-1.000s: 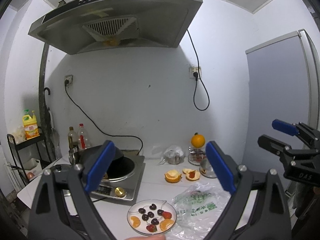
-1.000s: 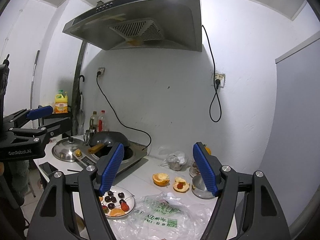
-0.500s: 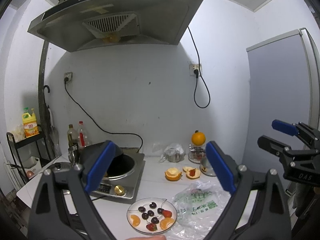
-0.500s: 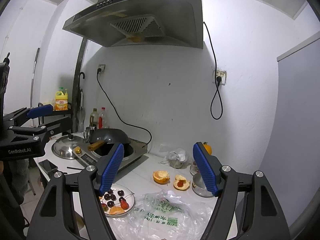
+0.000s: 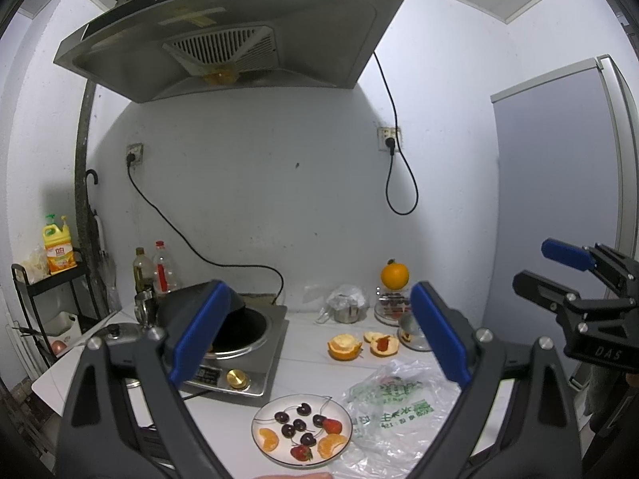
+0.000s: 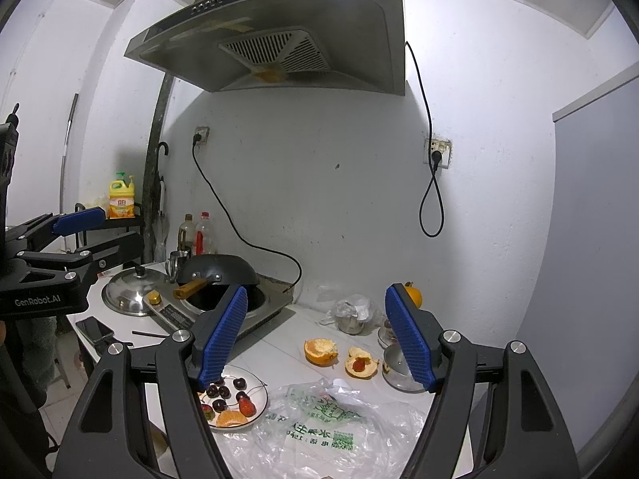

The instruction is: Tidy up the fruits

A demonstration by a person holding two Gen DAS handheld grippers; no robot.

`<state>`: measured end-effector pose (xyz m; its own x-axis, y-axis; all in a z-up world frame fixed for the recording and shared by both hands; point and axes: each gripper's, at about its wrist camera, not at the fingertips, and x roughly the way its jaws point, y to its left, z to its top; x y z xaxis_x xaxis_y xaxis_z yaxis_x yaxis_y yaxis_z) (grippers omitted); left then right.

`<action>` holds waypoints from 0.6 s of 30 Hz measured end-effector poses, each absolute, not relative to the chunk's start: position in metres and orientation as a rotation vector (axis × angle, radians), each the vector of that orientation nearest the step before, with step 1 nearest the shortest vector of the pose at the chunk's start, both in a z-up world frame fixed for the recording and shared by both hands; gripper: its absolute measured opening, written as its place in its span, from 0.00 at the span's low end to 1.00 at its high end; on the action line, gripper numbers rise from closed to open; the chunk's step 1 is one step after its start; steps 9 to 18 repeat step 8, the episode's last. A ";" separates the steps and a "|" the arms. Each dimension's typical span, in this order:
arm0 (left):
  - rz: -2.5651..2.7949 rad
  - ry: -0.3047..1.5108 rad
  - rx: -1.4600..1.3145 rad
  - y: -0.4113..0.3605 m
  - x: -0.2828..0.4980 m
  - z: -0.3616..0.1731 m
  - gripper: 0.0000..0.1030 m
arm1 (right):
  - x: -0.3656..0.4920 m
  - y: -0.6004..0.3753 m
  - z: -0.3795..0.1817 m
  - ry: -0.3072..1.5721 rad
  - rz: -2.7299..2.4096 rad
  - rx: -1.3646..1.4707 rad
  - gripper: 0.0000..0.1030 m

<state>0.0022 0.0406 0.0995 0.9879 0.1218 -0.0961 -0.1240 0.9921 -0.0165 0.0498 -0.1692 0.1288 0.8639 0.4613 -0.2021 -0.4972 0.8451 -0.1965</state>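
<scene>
Nothing has moved since the earlier frames: both grippers hang in the same spots above the white countertop (image 5: 303, 363) and the fruit lies as before. Left gripper (image 5: 319, 335) has its blue-padded jaws spread wide with nothing between them; right gripper (image 6: 315, 339) likewise stands open and empty. Round clear glass plate (image 5: 343, 411) sits at the counter's near edge, holding dark cherries (image 5: 298, 424), two red strawberries (image 5: 332, 425) and two orange segments (image 5: 268, 439). Just right of the plate lies a crumpled clear plastic bag with green print (image 5: 395, 411), touching or overlapping the plate rim. Further back, two orange peel cups (image 5: 344, 346) lie on the counter, the right one with a red strawberry piece inside. Beside them a small steel bowl (image 6: 399, 375), contents unclear. Behind that, a whole orange (image 5: 394, 275) rests atop a clear glass jar (image 5: 389, 305) with dark and red fruit inside. A small steel cup wrapped in plastic (image 5: 345, 309) stands near the wall. Black wok (image 6: 217, 273) sits tilted on the silver induction cooker (image 5: 239, 375); steel pot lid (image 6: 127, 291) lies at left.
</scene>
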 end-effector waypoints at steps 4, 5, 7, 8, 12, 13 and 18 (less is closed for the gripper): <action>0.116 0.094 -0.020 0.040 0.003 0.098 0.91 | 0.051 -0.170 0.129 0.152 0.507 -0.247 0.73; 0.113 0.092 -0.016 0.039 0.003 0.098 0.91 | 0.051 -0.170 0.129 0.152 0.507 -0.247 0.73; 0.107 0.089 -0.010 0.037 0.001 0.097 0.91 | 0.052 -0.170 0.129 0.154 0.507 -0.246 0.73; 0.103 0.089 -0.011 0.037 0.001 0.097 0.91 | 0.052 -0.171 0.129 0.155 0.507 -0.247 0.73; 0.103 0.089 -0.011 0.037 0.001 0.097 0.91 | 0.052 -0.171 0.129 0.155 0.507 -0.247 0.73; 0.103 0.089 -0.011 0.037 0.001 0.097 0.91 | 0.052 -0.171 0.129 0.155 0.507 -0.247 0.73; 0.103 0.089 -0.011 0.037 0.001 0.097 0.91 | 0.052 -0.171 0.129 0.155 0.507 -0.247 0.73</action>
